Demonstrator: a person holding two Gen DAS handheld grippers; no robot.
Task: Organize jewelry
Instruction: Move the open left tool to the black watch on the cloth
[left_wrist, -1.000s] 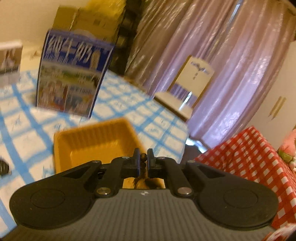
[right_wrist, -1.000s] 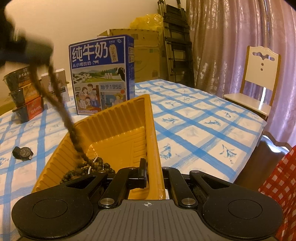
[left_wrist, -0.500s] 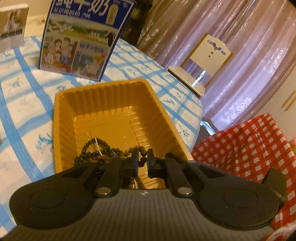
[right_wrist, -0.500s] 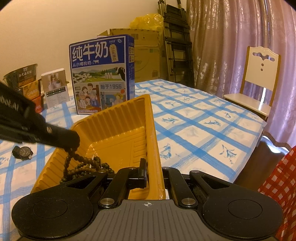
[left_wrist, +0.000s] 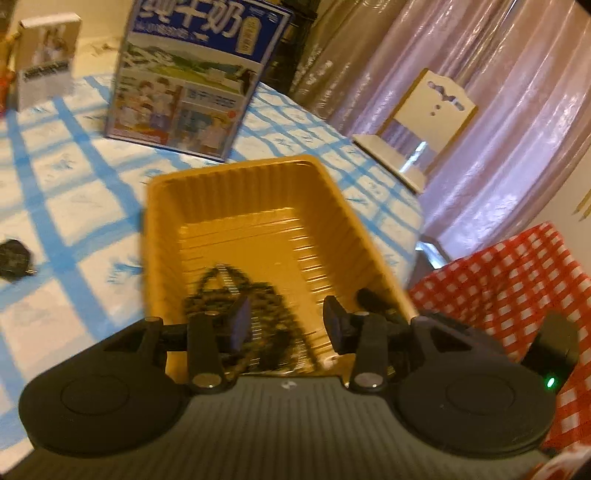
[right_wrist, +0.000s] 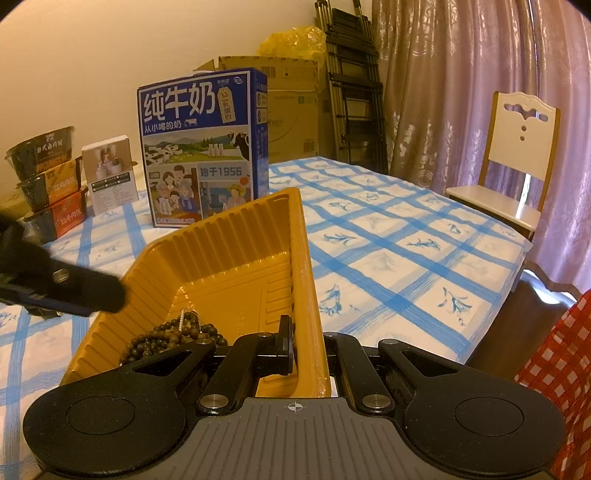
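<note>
A yellow ribbed tray (left_wrist: 236, 192) (right_wrist: 229, 251) sits on the blue-checked tablecloth. A dark beaded necklace (right_wrist: 173, 336) (left_wrist: 221, 295) lies coiled in the tray's near end. My left gripper (left_wrist: 282, 325) is open and empty just above the beads; it shows as a dark blurred shape at the left of the right wrist view (right_wrist: 62, 288). My right gripper (right_wrist: 308, 347) is shut on the tray's near right wall, which stands between its fingers.
A blue milk carton (right_wrist: 203, 147) stands behind the tray. A small white box (right_wrist: 109, 173) and stacked noodle bowls (right_wrist: 46, 181) are at the back left. A small dark object (left_wrist: 13, 258) lies on the cloth left of the tray. A chair (right_wrist: 517, 158) stands beyond the table's right edge.
My left gripper lowered the necklace into the tray, then opened and let it go. The beads now lie in the tray. My right gripper has kept still on the tray wall.
</note>
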